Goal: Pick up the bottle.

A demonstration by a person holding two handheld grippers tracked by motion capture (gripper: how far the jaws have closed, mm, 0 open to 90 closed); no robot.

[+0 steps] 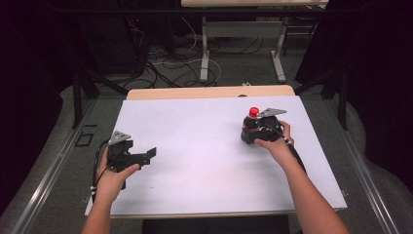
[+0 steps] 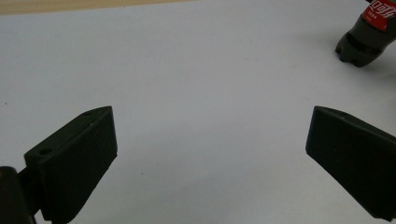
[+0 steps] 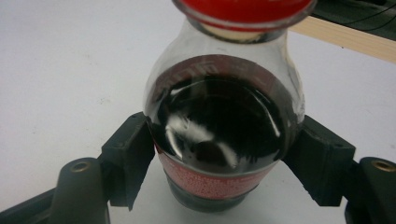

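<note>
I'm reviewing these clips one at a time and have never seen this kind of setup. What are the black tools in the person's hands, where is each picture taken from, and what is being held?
A person sits at a table covered by a white sheet and holds a hand-operated two-jaw gripper in each hand. The high view looks down from above the person. The other two pictures come from cameras riding on the grippers, looking along their black jaws. The right gripper is shut on a small cola bottle with a red cap and red label, its jaws pressing the bottle's sides. In the high view this bottle stands at the right of the sheet. The left gripper is open, its jaws wide apart over bare sheet, holding nothing; its camera catches the bottle in the far corner.
</note>
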